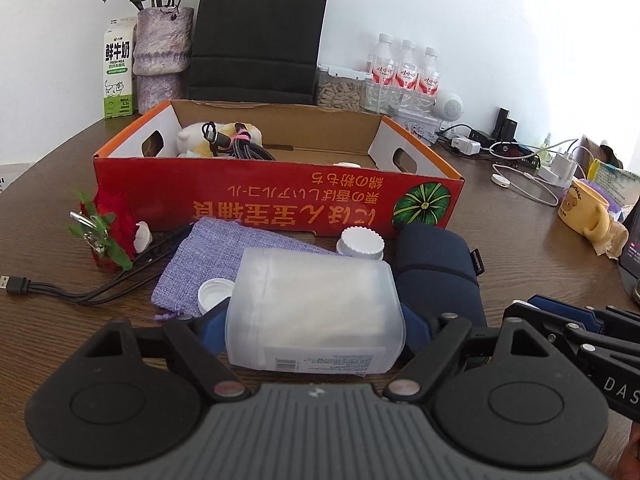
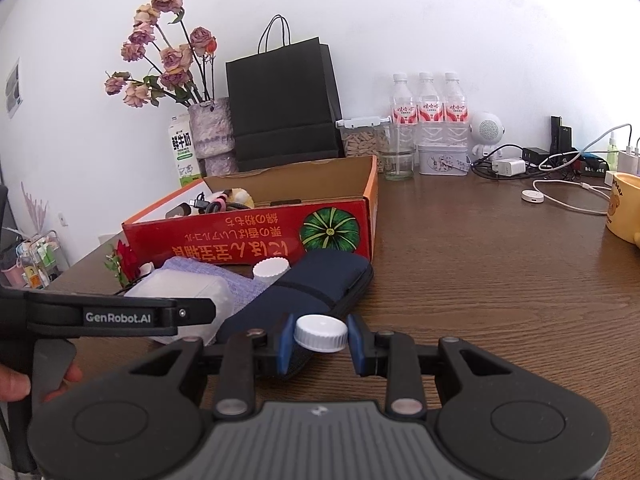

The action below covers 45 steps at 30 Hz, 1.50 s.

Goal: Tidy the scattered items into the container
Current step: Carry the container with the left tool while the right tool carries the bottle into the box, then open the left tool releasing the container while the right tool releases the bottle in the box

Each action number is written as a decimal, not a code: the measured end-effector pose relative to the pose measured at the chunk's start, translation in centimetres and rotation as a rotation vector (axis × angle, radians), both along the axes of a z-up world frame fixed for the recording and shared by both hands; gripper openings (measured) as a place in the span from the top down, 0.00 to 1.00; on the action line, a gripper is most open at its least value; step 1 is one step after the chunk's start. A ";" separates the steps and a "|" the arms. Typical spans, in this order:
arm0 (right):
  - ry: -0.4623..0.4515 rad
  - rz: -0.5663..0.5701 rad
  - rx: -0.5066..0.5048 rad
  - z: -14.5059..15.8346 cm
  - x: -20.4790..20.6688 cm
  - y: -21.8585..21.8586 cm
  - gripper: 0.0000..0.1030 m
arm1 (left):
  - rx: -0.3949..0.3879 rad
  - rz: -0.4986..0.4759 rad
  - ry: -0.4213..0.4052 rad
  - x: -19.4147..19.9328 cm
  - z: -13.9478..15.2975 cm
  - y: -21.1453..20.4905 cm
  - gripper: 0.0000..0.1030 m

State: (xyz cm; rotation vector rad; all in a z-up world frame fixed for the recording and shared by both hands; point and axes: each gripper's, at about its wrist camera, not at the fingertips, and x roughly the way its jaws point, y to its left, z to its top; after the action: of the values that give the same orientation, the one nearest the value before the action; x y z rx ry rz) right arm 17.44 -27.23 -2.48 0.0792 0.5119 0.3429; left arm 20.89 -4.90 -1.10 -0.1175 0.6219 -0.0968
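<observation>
Two grips I see: my right gripper (image 2: 321, 344) fingers pinch a white cap (image 2: 321, 333) between them; my left gripper (image 1: 316, 320) fingers straddle the frosted jar (image 1: 314, 312), contact unclear.

The place looked like a room in a home, with a corner used for work. A brown wooden desk (image 2: 480, 240) stood against a plain white wall (image 2: 400, 20). At the back of it were household things: a vase (image 2: 210, 128) with dried roses (image 2: 168, 52), a milk carton (image 1: 118, 76), a black paper bag (image 2: 284, 100), three water bottles (image 2: 428, 108) and a jar of seeds (image 2: 360, 142). To the right lay chargers (image 2: 508, 167) and cables (image 2: 568, 196), a small round speaker (image 2: 486, 130) and a yellow bear mug (image 1: 580, 208). At the far left, beside the desk, a small rack (image 2: 36, 256) held toiletry bottles.
</observation>
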 end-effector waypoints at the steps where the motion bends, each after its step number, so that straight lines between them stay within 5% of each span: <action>1: -0.002 0.000 -0.002 0.1 0.1 0.2 0.73 | -0.005 0.002 -0.008 -0.1 0.2 0.2 0.18; 11: -0.104 0.016 -0.019 3.8 2.2 2.9 0.73 | -0.048 0.010 -0.181 -0.3 5.0 2.0 0.18; 22: -0.208 0.030 -0.028 7.8 8.6 7.3 0.73 | -0.063 0.013 -0.287 5.4 9.0 3.6 0.18; 34: -0.158 0.004 -0.036 5.4 17.0 9.1 0.73 | -0.081 0.017 -0.262 12.8 7.3 4.5 0.18; 40: -0.085 -0.001 -0.077 2.4 18.5 9.2 0.73 | -0.066 0.018 -0.162 15.4 4.1 4.3 0.18; 45: -0.093 0.005 -0.078 2.1 18.2 9.3 0.73 | -0.014 0.023 -0.165 15.6 3.3 3.8 0.18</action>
State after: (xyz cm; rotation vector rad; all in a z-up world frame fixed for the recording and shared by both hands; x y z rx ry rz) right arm 35.65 -17.97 -0.34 -0.0134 0.4325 0.3295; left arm 36.46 -1.05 2.15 -0.1286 0.4548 -0.0877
